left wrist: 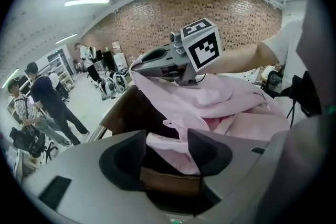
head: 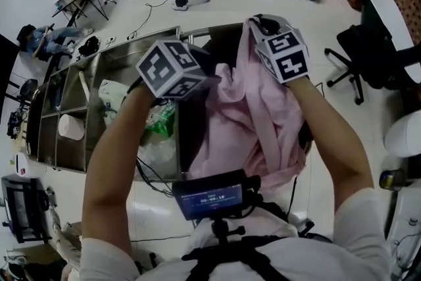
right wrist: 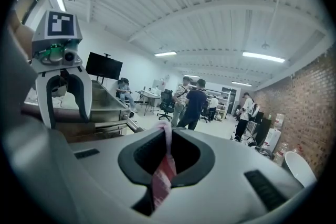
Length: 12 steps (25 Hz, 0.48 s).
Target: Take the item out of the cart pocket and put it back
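**Two holds wanted on the pink garment**

The steel cart (head: 122, 62) is seen from above. Its dark pocket (head: 189, 135) is largely covered by the pink garment (head: 240, 118), which is draped over the pocket mouth and held up at one edge. The right gripper (right wrist: 166, 157) is clamped tight on a thin strip of that cloth. The left gripper (left wrist: 166, 153) is spread wide, and a loose fold lies between its jaws without being pinched. A second hold is judged to be the step in hand. A thick fold should be taken deep between the pads, the pocket's own cloth left out of the bite, and the raised edge kept taut.
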Tool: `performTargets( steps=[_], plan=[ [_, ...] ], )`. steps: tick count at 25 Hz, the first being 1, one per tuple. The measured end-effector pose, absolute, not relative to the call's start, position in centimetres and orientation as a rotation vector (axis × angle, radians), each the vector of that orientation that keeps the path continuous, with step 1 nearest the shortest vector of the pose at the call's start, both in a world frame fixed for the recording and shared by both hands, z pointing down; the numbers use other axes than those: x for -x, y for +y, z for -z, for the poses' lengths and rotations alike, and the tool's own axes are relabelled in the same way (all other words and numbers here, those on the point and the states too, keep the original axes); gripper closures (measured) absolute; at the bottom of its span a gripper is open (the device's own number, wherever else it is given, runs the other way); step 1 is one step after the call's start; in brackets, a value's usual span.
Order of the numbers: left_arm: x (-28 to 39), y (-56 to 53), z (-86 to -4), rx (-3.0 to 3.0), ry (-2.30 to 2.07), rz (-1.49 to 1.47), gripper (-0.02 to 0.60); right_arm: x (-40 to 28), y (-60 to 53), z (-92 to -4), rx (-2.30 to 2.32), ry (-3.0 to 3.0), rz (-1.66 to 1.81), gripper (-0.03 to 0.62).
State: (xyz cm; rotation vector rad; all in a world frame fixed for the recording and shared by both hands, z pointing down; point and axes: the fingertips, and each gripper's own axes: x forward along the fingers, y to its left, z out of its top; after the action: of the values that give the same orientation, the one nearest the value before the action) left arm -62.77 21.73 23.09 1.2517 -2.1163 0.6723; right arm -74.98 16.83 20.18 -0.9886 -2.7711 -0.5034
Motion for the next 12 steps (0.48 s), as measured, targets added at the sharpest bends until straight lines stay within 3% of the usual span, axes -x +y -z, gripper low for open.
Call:
performTargets(
  steps=[6, 9, 12],
  plan=[
    [62.6, 21.5, -20.6, -1.280, -2.248, -0.503, 0.332, 74.9, 17.1, -20.6, 0.988, -2.755, 0.515, 0.580],
    [62.2, 21.4, -18.4, -1.302, -2.380, -0.331, 0.369, 74.4, 17.7, -21.2, 1.012, -2.723, 0.525, 0.580],
    [61.4, 21.6, -16.5, -1.311, -2.508, -0.196, 0.453, 73.7, 18.2, -22.1, 1.043, -2.683, 0.548, 0.580]
  ],
)
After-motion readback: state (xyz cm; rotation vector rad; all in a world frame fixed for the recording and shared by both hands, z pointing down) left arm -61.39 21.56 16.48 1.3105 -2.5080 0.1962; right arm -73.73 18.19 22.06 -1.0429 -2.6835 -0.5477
